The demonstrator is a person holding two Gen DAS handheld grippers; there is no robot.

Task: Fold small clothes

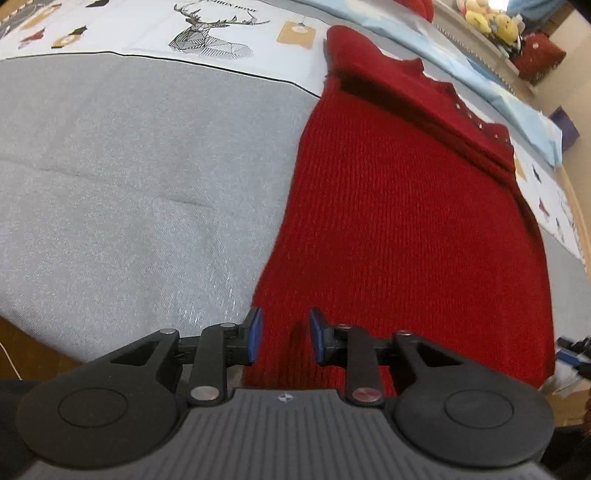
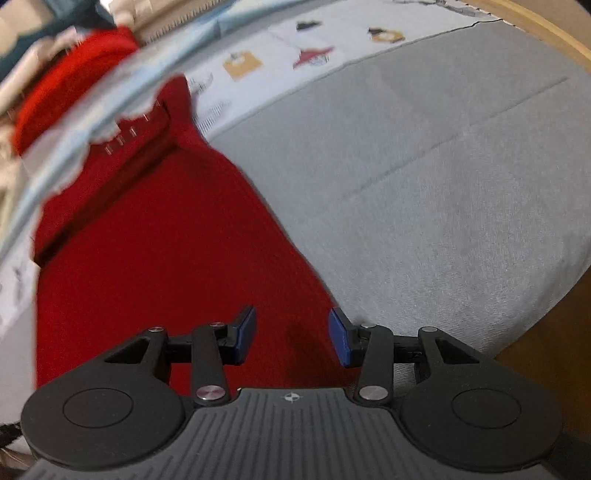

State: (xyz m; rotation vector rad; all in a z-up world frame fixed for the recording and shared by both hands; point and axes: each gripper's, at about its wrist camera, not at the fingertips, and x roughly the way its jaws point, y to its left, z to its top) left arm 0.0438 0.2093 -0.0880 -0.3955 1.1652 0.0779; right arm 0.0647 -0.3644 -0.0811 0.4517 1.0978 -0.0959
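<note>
The red knit [image 1: 406, 221] lies flat on the grey bed [image 1: 129, 184], ready for folding. Left gripper [image 1: 284, 334] and right gripper [image 2: 291, 336] hover over its near corners, jaws apart, empty.

Sweater hem: we lose the red sweater [image 1: 399, 221] behind the left gripper's body.
Far shelf: plush toys [image 1: 487, 20] too small for us to identify.
Right view: sweater collar [image 2: 122, 136] motion-blurred.

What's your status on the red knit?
Left tool open over the knit's near left corner. Right tool open over the near right corner. Red knit flat on grey bedcover, nothing blocking.
</note>
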